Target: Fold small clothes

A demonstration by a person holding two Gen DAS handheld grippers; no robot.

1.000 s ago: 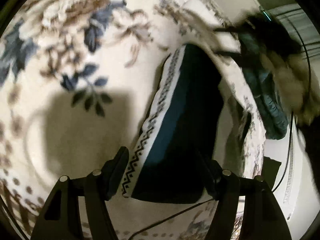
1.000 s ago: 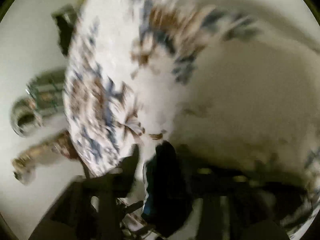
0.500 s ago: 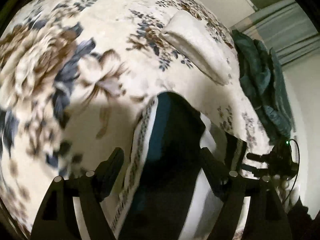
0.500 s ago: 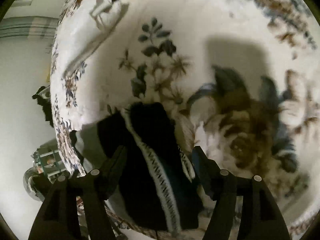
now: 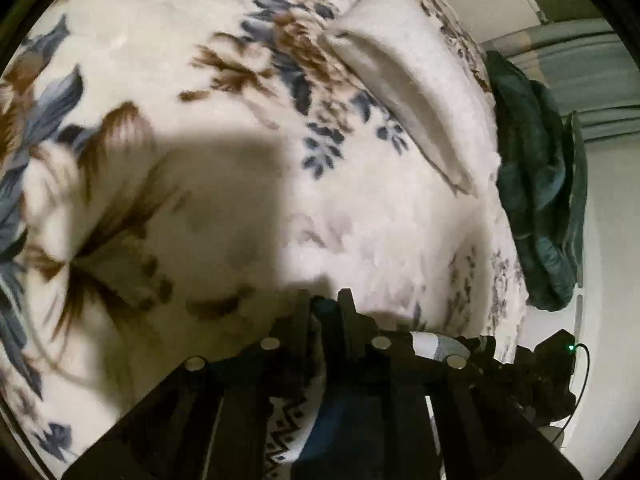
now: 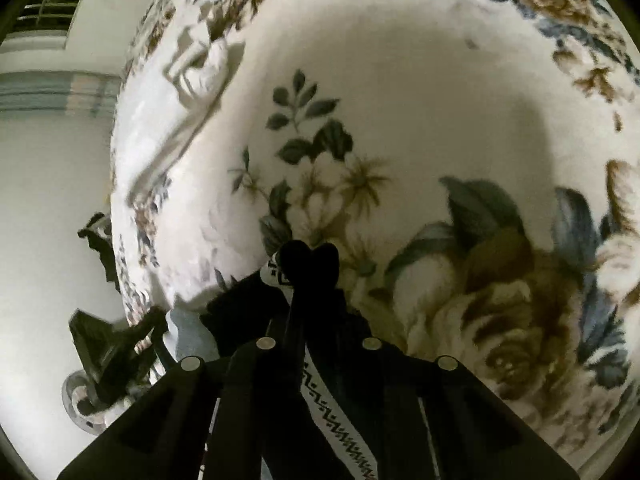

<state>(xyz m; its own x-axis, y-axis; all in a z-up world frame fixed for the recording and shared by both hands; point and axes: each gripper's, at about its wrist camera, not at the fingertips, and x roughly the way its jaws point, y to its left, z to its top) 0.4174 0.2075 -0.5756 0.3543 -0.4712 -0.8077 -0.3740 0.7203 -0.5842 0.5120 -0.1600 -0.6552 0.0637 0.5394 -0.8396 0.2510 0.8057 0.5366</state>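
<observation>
My dark navy garment with the white zigzag-patterned band [image 5: 286, 432] carries no readable writing. Half a second ago both grippers gaped around it; now my left gripper [image 5: 325, 300] and right gripper [image 6: 307, 254] pinch it closed, near the floral fleece blanket's [image 5: 360, 232] edge.

The small garment [image 5: 340, 420] is dark navy with a teal stripe and a white band printed with a black zigzag pattern. It hangs bunched and pinched at two spots along its edge, the patterned band [image 6: 332, 420] trailing downward.
</observation>
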